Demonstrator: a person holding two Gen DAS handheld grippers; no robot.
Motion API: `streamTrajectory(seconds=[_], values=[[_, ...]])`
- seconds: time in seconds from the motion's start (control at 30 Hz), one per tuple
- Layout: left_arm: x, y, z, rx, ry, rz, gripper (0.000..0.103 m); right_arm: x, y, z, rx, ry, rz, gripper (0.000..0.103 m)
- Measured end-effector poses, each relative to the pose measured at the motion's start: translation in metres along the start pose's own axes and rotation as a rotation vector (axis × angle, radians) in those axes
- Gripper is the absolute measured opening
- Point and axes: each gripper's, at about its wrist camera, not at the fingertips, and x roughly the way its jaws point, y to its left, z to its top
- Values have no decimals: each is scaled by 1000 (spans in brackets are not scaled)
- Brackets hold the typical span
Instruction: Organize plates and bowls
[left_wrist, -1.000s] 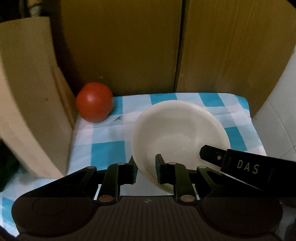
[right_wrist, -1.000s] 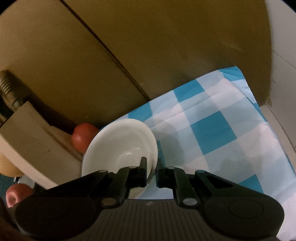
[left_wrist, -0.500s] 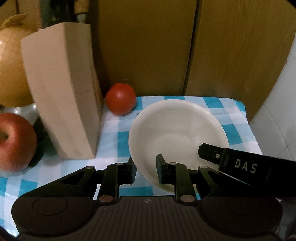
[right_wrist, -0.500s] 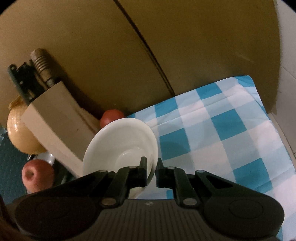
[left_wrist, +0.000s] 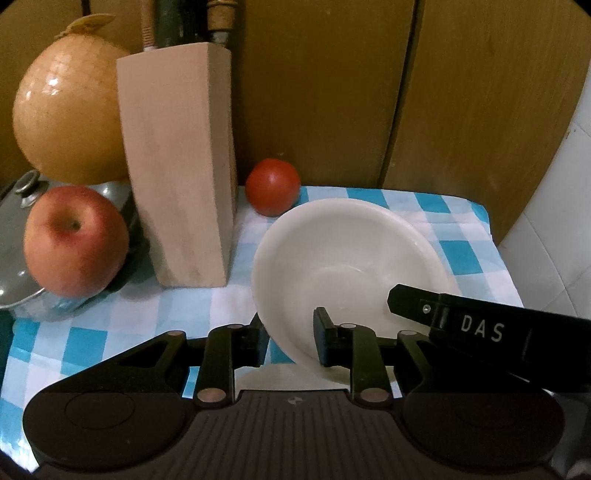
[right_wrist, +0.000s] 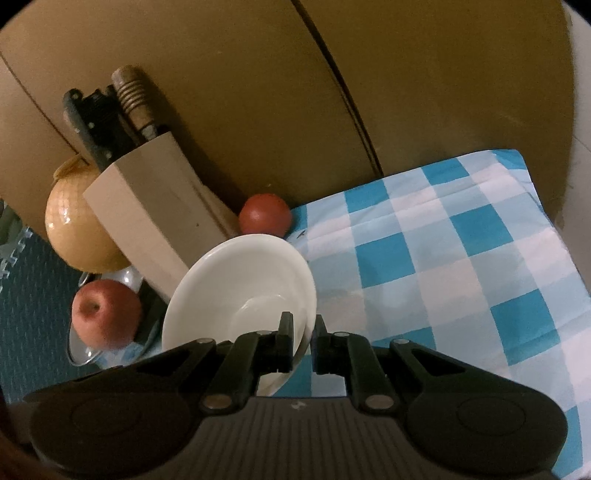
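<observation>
Bowl (left_wrist: 347, 258), white, is gripped at lower centre of both views: its rim is clamped by the right gripper (right_wrist: 303, 341), while the left gripper (left_wrist: 288, 339) is opening around its near rim, above the checked cloth (right_wrist: 461, 266).

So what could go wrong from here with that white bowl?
1. The right gripper pinches only the thin rim of the tilted bowl, so it might slip or twist out.
2. The tomato and knife block stand close behind the bowl; a swing could knock them.
3. The apple sits on a pot lid nearby, and a bump might roll it off.
</observation>
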Motion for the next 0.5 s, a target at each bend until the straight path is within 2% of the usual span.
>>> streamTrajectory(seconds=[0.5], values=[[-24, 11, -16, -17, -21, -3, 34, -20, 20, -21, -38, 0, 24, 11]])
